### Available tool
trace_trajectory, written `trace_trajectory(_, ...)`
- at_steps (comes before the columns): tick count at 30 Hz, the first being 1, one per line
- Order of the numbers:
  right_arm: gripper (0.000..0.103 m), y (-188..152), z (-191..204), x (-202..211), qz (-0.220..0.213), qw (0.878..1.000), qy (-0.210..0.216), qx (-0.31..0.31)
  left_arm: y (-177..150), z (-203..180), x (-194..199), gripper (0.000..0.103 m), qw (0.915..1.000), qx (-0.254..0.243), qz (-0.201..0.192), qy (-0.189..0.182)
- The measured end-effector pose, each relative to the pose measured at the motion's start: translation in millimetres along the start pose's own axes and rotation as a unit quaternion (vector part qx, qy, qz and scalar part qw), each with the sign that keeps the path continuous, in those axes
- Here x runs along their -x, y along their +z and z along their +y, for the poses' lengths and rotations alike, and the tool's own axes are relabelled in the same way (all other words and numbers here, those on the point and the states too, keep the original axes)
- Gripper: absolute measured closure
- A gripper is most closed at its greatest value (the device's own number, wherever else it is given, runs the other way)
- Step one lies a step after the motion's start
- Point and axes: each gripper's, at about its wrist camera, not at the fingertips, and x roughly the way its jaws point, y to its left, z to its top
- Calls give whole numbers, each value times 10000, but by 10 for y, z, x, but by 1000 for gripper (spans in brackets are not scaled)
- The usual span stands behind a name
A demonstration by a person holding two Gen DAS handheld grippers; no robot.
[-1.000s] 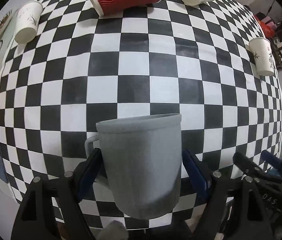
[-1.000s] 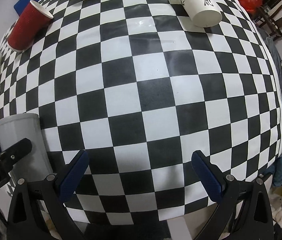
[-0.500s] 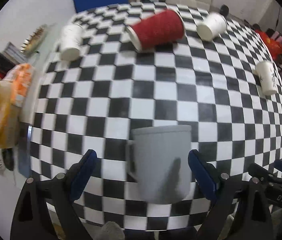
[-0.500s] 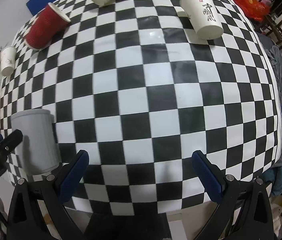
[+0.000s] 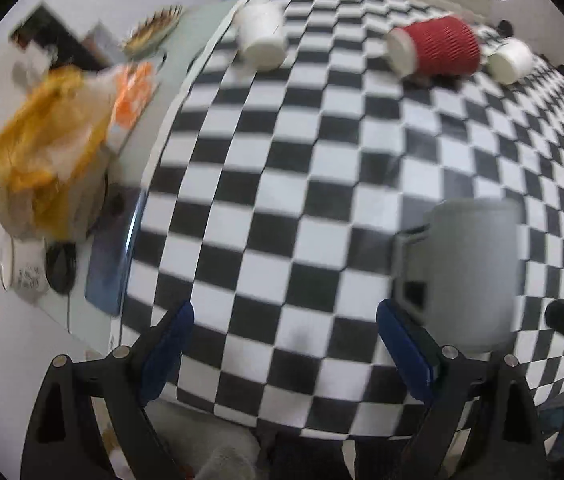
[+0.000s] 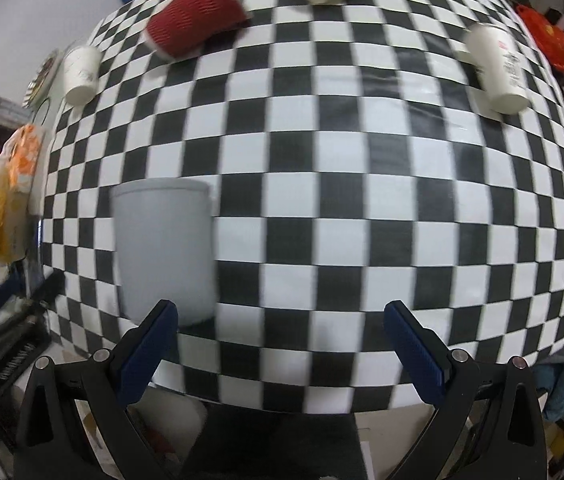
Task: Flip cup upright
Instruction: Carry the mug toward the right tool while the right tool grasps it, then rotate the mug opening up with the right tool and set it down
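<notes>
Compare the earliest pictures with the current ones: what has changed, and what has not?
The left gripper let go of the grey mug and swung away leftward; the mug now stands upright outside its open fingers. The right gripper stayed open and empty. The red cup still lies on its side.

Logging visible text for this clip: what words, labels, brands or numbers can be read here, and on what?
Nothing can be read with confidence; both views are motion-blurred.
White paper cup at the right of the right wrist view: dark vertical characters and a small red mark, too blurred to read.
White paper cup at the left: faint print, unreadable.
White cup off the checkered table: dark marks, too small to read.
Grey mug, red cup: no text.
</notes>
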Motion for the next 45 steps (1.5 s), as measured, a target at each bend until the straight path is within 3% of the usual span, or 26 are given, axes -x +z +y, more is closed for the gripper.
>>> trace_trajectory(13,0,435,736,-598,605,9980,163,129,-29,386,-509,10,9991,259,335,33)
trace_trajectory(16,1,485,778,-734,773,9968,155,129,-17,424,-557,10,9988,295,378,4)
trace_trajectory(24,16,470,725,-962,1186,9926,271,19,31,483,-687,10,9987,218,454,1)
trace_trajectory(29,18,458,678,-991,1228,9914,443,-67,39,466,-754,10,9989,144,453,-11)
trace_trajectory(34,18,403,611,-923,1024,9938,422,-33,58,329,-672,10,9991,86,420,-47)
trace_trajectory(38,18,364,437,-727,624,9965,553,-57,152,210,-653,10,9991,31,400,-133)
trace_trajectory(45,18,533,59,-341,-600,9942,860,-239,432,-150,-728,10,9983,25,388,-444)
